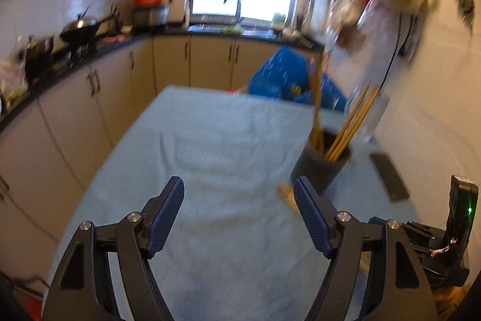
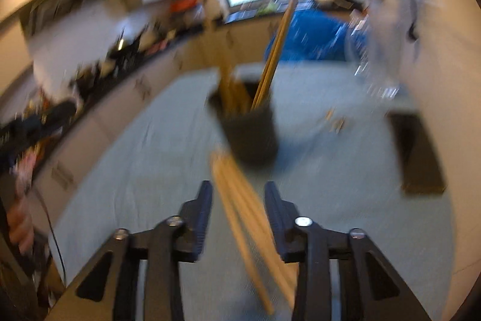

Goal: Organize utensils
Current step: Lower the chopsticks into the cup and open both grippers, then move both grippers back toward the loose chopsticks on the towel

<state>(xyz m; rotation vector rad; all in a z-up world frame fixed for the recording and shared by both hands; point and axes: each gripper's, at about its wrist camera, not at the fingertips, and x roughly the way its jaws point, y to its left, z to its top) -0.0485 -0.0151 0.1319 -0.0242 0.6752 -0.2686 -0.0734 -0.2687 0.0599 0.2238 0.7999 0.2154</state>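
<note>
**Loose chopsticks between your right jaws**

Your left gripper (image 1: 239,194) hovers over the counter (image 1: 210,140), jaws wide and empty. Your right gripper (image 2: 239,197) is spread around loose chopsticks (image 2: 240,200) lying just before the dark cup (image 2: 251,131), which holds more chopsticks (image 2: 275,50) near the counter's right edge.
</note>
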